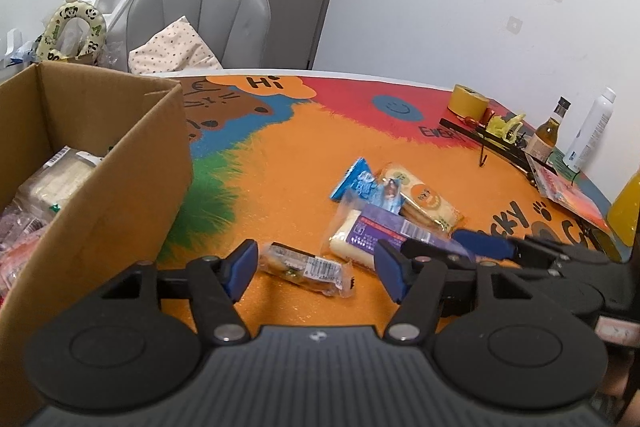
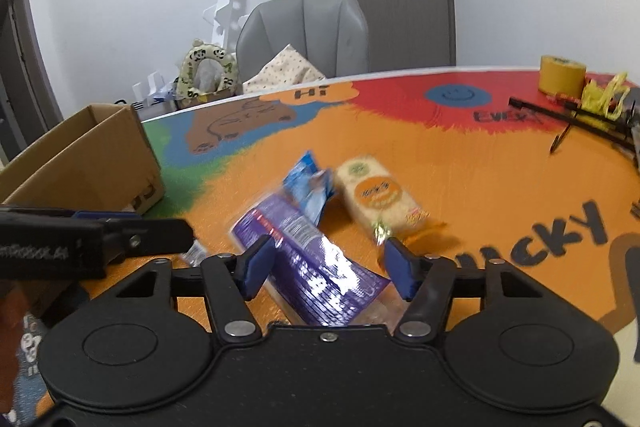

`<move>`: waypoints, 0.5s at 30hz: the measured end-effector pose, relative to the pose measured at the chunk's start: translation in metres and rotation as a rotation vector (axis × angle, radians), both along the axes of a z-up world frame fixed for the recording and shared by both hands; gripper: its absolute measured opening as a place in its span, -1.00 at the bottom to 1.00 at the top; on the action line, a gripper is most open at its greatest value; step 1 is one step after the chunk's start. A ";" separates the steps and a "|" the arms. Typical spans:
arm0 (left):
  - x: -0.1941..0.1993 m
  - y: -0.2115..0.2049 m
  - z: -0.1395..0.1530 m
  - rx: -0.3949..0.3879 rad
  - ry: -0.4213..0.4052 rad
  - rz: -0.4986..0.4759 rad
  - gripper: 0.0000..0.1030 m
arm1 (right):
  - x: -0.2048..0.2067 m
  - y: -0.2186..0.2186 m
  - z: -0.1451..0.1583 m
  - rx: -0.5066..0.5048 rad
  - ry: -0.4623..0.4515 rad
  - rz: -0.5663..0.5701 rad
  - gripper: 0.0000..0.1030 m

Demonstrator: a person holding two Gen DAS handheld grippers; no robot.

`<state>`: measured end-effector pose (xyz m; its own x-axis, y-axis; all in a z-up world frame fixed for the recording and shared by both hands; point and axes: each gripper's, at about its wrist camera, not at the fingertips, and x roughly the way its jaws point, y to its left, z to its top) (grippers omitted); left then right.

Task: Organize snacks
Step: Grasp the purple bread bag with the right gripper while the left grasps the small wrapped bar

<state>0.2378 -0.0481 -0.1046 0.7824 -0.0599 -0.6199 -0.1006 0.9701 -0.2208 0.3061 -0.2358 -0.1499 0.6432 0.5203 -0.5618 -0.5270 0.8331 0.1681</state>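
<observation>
While four wrapped snacks lie loose on the table (image 1: pixel 288 179), a cardboard box (image 1: pixel 112 179) stands at its left edge with more packets inside. Counted from the left wrist view: one small clear-wrapped bun (image 1: pixel 306 269) nearest, one purple packet (image 1: pixel 384 235) to its right, one blue packet (image 1: pixel 360 183) beyond that, and one packet of round crackers (image 1: pixel 424 201) at the right of the group. The purple, blue and cracker packets overlap in a little heap; the bun lies just apart, to their left.

The box is open at the top. In it shows a pale clear-wrapped packet (image 1: pixel 60 179) and some pinkish wrappers (image 1: pixel 20 231) below it; how many there are in all I cannot tell.

The left gripper (image 1: pixel 316 267) has its fingers about half open on either side of the bun, the pads clear of the wrapper. The right gripper (image 2: pixel 328 265) stands over the purple packet (image 2: pixel 316 259), fingers partly open; its left finger (image 2: pixel 256 263) lies against the wrapper's edge, but the blur hides whether the pads press on it.

At the far right of the table stand one roll of yellow tape (image 1: pixel 468 101), one small brown bottle (image 1: pixel 548 133) and one white spray can (image 1: pixel 590 129). One grey chair (image 1: pixel 200 19) sits behind the table.
</observation>
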 end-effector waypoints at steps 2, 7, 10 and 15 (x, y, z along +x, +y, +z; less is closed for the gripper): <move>0.001 0.000 -0.001 -0.002 0.002 0.003 0.24 | -0.005 -0.001 0.000 0.000 -0.001 -0.011 0.06; 0.002 -0.002 -0.002 0.002 0.002 -0.004 0.24 | -0.016 -0.003 -0.001 -0.003 0.003 -0.018 -0.11; 0.002 -0.004 -0.005 0.009 0.001 -0.005 0.24 | -0.024 -0.007 -0.001 0.008 0.013 -0.020 -0.25; 0.005 -0.006 -0.011 0.025 0.011 0.007 0.24 | -0.034 -0.017 0.000 0.033 0.043 -0.050 -0.34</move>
<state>0.2425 -0.0537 -0.1153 0.7760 -0.0383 -0.6295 -0.1100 0.9746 -0.1949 0.2722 -0.2523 -0.1502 0.6442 0.5069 -0.5728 -0.4768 0.8517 0.2175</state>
